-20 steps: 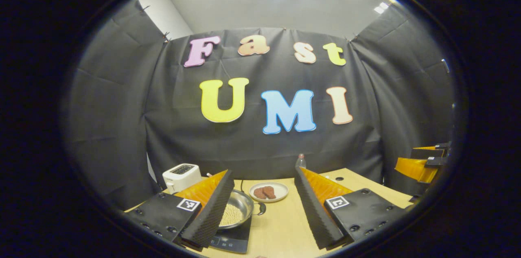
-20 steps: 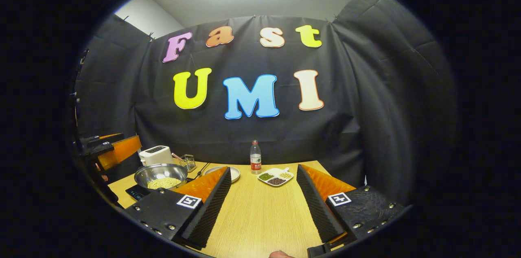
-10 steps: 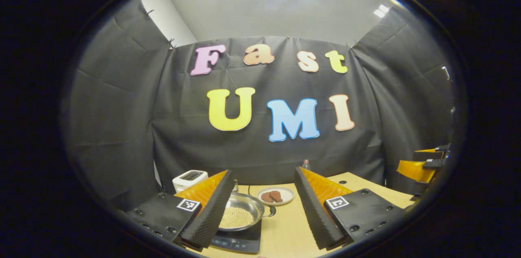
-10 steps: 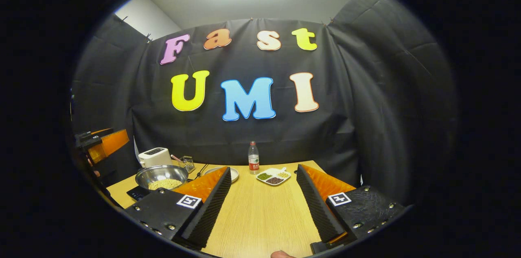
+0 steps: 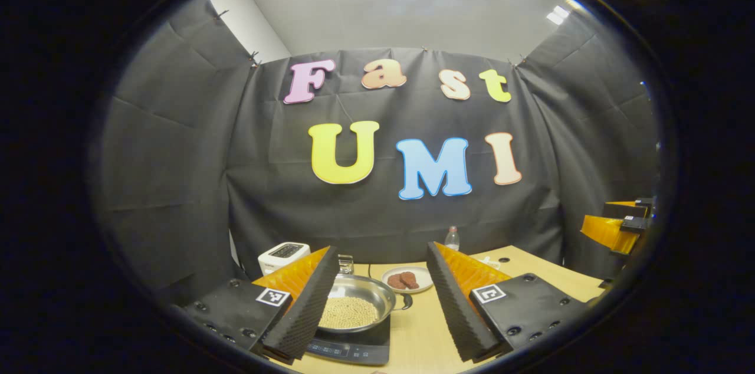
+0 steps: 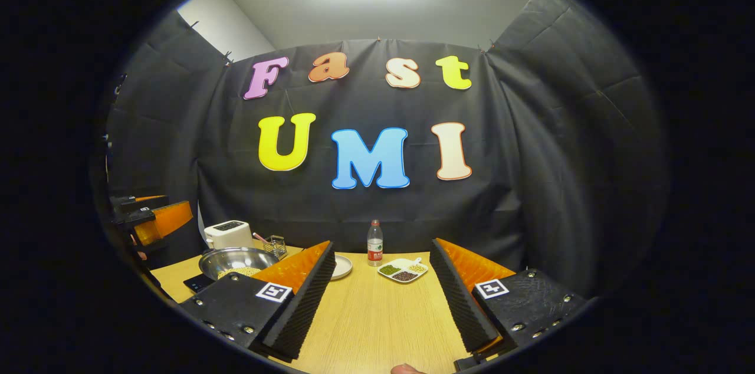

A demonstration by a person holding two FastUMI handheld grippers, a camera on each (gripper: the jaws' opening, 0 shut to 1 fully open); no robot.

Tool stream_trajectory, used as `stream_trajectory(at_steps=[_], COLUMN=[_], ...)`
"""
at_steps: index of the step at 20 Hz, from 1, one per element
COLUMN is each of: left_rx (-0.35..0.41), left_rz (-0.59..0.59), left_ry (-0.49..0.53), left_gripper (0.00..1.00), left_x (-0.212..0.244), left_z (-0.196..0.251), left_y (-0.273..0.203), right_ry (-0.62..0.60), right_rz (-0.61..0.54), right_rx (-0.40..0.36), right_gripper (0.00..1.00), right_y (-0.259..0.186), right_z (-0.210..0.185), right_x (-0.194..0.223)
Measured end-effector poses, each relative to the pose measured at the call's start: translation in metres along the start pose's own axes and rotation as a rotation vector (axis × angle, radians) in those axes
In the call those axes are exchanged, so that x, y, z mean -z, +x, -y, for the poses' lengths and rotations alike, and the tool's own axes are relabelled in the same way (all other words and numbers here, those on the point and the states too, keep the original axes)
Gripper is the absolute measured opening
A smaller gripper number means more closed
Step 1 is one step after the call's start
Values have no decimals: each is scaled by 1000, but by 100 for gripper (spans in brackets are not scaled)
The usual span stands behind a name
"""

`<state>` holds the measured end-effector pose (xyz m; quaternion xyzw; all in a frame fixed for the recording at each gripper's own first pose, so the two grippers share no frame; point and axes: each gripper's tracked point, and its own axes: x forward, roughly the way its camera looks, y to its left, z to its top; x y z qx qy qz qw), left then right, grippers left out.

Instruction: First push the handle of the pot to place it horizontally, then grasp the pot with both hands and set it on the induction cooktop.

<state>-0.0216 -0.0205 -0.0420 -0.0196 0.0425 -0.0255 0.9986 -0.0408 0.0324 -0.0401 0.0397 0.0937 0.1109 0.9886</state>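
Observation:
A steel pot holding pale beans rests on the black induction cooktop, its short dark handle pointing right. My left gripper hangs open above the table's near edge, with the pot seen between its fingers but farther off. In the right gripper view the same pot sits at the left on the cooktop. My right gripper is open over bare wood, well to the right of the pot. Neither gripper touches anything.
On the wooden table stand a white toaster, a small wire basket, a water bottle, a divided dish of beans and a plate with brown food. The other gripper appears far right.
Both grippers have drawn back and tilted a little. In the left gripper view the pot and cooktop have slid right into the gap between the fingers. Both stay open.

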Motion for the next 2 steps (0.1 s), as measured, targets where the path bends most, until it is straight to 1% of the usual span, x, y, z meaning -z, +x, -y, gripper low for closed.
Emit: stream_trajectory(at_steps=[2], left_rx=[-3], left_rz=[3], left_ry=[-8], left_gripper=[92], left_x=[-1], left_z=[-3], left_y=[0], right_ry=[3], right_rz=[6], right_rx=[-10], right_gripper=[97], right_y=[2], right_z=[-5], right_x=[-2])
